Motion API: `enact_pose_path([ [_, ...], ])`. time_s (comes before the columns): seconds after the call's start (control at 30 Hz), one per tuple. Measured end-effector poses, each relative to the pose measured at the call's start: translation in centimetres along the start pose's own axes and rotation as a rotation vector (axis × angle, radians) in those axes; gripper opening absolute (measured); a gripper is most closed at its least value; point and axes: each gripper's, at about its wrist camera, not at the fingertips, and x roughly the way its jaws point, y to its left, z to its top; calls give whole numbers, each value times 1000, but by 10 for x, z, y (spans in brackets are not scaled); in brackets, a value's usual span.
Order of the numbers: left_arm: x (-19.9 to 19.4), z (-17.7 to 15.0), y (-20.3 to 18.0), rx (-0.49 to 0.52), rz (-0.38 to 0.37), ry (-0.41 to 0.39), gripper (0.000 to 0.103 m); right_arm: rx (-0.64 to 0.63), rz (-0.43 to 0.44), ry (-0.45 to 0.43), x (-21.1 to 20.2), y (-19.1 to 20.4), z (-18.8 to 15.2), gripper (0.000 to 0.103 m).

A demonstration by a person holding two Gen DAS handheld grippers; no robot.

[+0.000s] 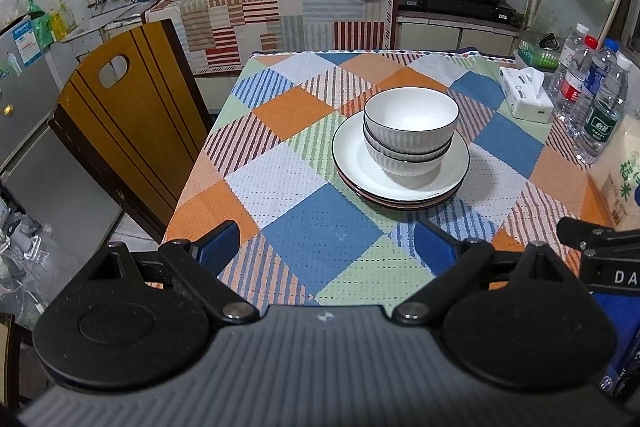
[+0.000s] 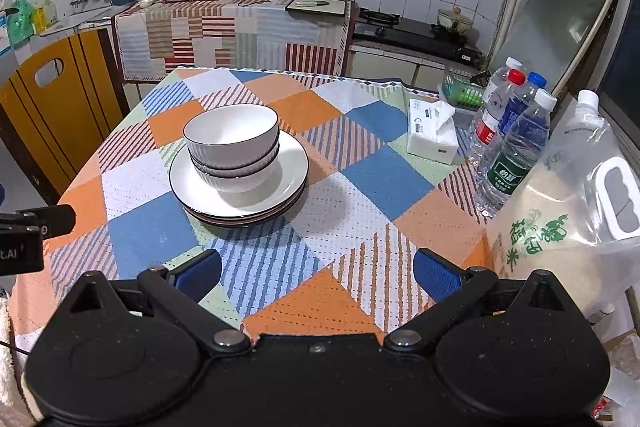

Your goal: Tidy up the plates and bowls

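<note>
Risk, as we judge it, sits in the stack itself: if we nudge the bowls [image 1: 410,131] sideways while gripping, the upper one could slide off and pull the plates [image 1: 400,167] askew on the soft tablecloth [image 1: 320,235]. We hold the left gripper [image 1: 326,241] and the right gripper [image 2: 318,269] both spread wide and empty. The stack rests mid-table, well ahead of both: forward and right of the left gripper, forward and left of the right.
</note>
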Motion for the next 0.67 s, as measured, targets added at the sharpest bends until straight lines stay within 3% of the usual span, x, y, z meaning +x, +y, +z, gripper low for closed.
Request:
enact_pose_path([
  [0.2, -1, -2, 0, -6, -3, -11, 100, 5, -4, 6, 1, -1, -1, 103],
  [0.67, -3, -1, -1, -8, 4, -14, 100, 0, -5, 15, 2, 0, -4, 103],
])
